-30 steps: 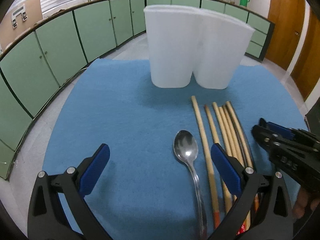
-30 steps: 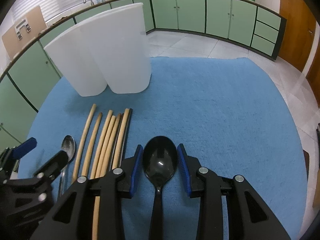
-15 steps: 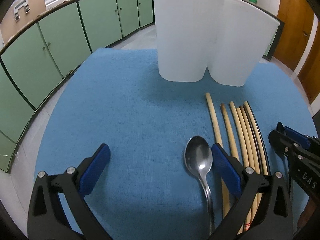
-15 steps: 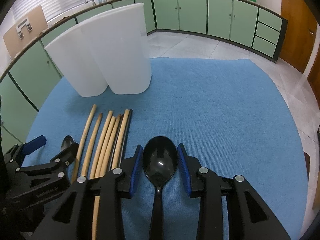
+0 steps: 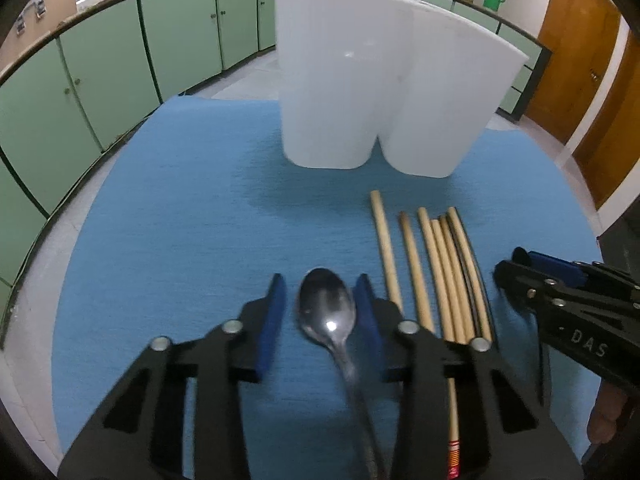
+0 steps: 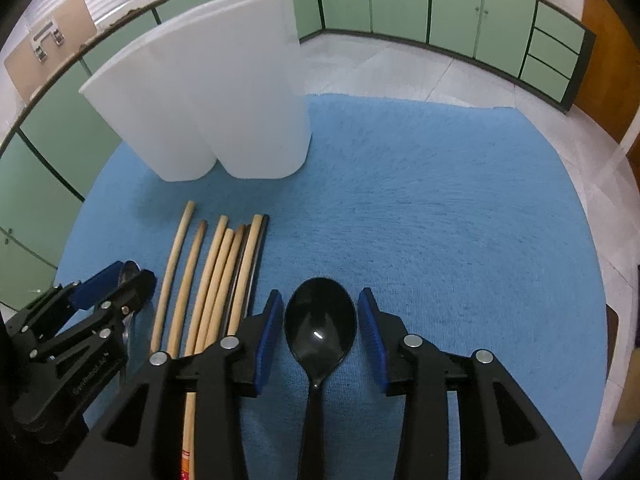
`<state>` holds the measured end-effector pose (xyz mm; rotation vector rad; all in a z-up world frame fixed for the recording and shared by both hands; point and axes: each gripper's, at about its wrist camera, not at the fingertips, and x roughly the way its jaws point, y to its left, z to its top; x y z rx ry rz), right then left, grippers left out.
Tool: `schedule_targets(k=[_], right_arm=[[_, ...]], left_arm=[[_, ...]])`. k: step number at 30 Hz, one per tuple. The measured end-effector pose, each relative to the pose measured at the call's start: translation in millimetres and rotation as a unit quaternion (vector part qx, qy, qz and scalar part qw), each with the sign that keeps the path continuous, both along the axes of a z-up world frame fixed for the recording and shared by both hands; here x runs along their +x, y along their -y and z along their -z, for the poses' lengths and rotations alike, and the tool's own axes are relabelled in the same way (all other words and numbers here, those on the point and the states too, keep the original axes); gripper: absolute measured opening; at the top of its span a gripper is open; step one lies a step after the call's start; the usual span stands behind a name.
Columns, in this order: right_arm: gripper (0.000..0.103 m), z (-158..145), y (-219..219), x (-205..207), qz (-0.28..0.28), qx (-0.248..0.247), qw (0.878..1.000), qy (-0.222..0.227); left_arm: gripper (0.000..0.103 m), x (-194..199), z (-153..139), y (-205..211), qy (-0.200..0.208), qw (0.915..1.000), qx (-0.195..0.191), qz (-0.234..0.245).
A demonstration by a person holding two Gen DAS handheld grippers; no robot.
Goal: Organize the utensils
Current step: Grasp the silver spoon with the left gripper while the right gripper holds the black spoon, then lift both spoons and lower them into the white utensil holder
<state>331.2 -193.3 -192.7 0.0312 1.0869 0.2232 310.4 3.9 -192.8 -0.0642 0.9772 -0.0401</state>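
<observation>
A metal spoon (image 5: pixel 326 312) lies on the blue mat (image 5: pixel 180 220), bowl away from me. My left gripper (image 5: pixel 320 280) straddles that bowl and its jaws are closing; a strip of mat still shows between the left pad and the spoon. Beside it to the right lie several wooden chopsticks (image 5: pixel 436 272) in a row. My right gripper (image 6: pixel 320 294) is shut on the bowl of a black plastic spoon (image 6: pixel 320 324), whose handle runs back between the jaws. In the right wrist view the left gripper (image 6: pixel 132 276) sits at the lower left, past the chopsticks (image 6: pixel 208 272).
A white two-compartment holder (image 5: pixel 360 92) stands upright at the far side of the mat, also seen as the holder (image 6: pixel 224 100). Bare mat (image 6: pixel 440 220) stretches to the right of the black spoon. Green cabinets and a tiled floor surround the table.
The left jaws have gone from wide open to narrow around the metal spoon, which now sits centred between them. The right gripper keeps its hold on the black spoon and has shifted a little.
</observation>
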Motion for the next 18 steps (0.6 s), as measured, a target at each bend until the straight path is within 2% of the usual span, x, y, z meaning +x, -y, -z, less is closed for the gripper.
schedule_targets(k=[4,6,9,11,14,18], right_arm=[[0.034,-4,4,7,0.000,0.006,1.000,0.002],[0.034,-8,11,1,0.006,0.024,0.999,0.027],[0.034,-26,22,-12,0.013,0.041,0.995,0.090],[0.034,-43,28,-21,0.009,0.064,0.988,0.137],[0.034,-66,29,-29,-0.003,0.074,0.977,0.202],[0.034,-85,21,-37,-0.013,0.086,0.963,0.256]], left_arm=[[0.027,-1,1,1,0.004,0.9999,-0.014,0.005],[0.026,-5,0,-1,0.013,0.9995,-0.026,0.009],[0.026,-20,-11,-5,0.054,0.9978,-0.036,0.015],[0.026,-32,-26,-7,0.096,0.9943,-0.041,0.021],[0.026,-52,-48,-4,0.162,0.9857,-0.037,0.030],[0.026,-64,-70,-2,0.216,0.9748,-0.040,0.040]])
